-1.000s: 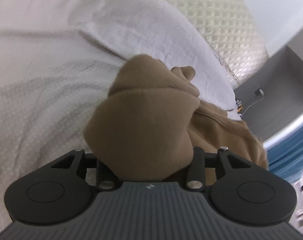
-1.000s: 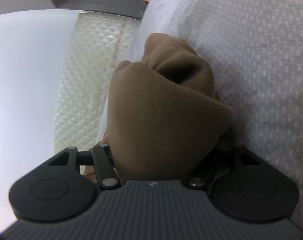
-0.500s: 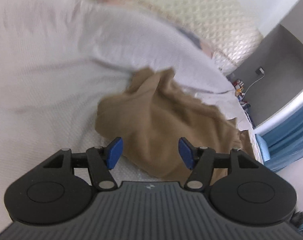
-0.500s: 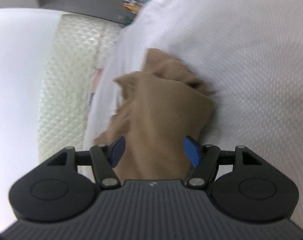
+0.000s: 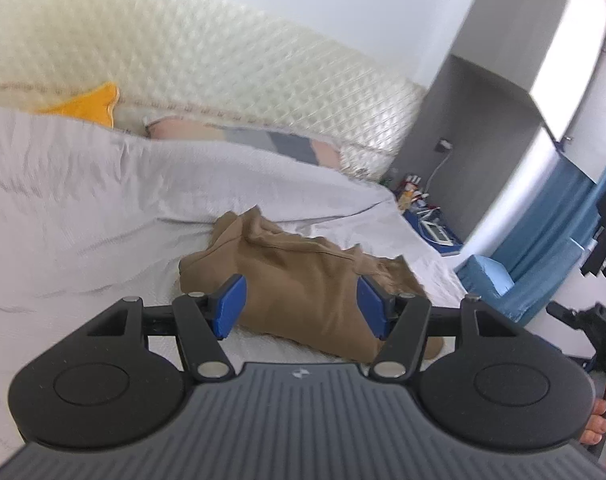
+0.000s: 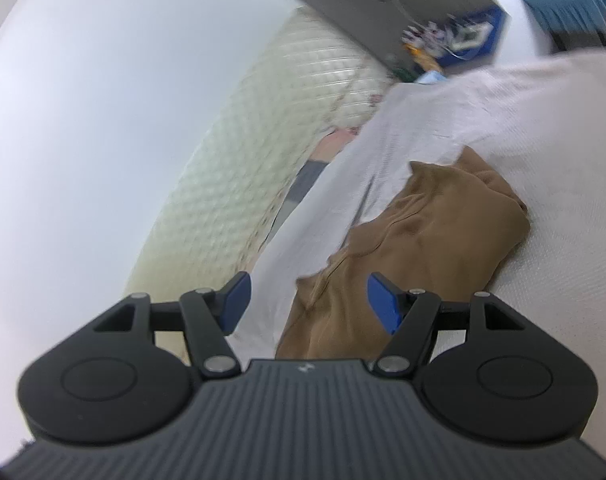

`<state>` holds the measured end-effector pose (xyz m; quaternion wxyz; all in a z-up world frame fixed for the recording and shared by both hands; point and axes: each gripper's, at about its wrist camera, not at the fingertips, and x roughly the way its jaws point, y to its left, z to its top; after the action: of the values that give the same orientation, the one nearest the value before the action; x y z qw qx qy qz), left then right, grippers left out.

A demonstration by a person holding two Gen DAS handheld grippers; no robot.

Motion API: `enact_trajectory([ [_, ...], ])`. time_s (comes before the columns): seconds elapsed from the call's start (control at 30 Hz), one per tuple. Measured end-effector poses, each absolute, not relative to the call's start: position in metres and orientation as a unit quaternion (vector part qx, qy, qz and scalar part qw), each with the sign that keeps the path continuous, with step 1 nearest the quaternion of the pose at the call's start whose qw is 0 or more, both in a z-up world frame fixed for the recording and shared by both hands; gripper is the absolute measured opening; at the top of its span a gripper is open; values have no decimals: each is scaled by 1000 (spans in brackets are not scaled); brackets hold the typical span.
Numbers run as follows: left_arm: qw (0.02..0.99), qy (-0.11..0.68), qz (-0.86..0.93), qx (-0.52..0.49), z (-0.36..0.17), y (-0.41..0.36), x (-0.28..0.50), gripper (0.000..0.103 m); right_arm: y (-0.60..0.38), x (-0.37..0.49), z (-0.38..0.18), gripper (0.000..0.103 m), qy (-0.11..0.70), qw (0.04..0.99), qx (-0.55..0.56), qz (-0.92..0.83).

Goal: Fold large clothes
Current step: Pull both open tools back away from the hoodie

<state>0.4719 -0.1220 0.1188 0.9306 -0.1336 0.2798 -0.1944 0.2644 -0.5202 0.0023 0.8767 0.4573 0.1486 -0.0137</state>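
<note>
A brown garment (image 5: 303, 276) lies in a folded bundle on the white bedsheet (image 5: 83, 208). It also shows in the right wrist view (image 6: 415, 248). My left gripper (image 5: 301, 306) is open and empty, raised a little above the near edge of the garment. My right gripper (image 6: 309, 304) is open and empty, held above the garment's other end, with its left finger over the sheet. Neither gripper touches the cloth.
A cream quilted headboard (image 5: 207, 72) runs along the far side of the bed, with pillows (image 5: 239, 136) below it. A grey wall unit (image 5: 479, 152) and a cluttered blue side table (image 5: 431, 220) stand past the bed's right edge. The right gripper's body (image 5: 595, 336) shows at far right.
Both grippers were shut on the brown garment a second ago. They opened, let it drop onto the sheet, and have pulled back and up from it.
</note>
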Motion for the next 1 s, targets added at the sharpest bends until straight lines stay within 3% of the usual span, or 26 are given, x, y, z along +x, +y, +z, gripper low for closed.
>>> enact_trajectory([
  [0.4, 955, 214, -197, -62, 143, -104, 314, 67, -401, 161, 52, 68, 131, 951, 280, 24],
  [1.0, 967, 157, -202, 8, 75, -112, 221, 67, -321, 96, -9, 68, 87, 989, 122, -23],
])
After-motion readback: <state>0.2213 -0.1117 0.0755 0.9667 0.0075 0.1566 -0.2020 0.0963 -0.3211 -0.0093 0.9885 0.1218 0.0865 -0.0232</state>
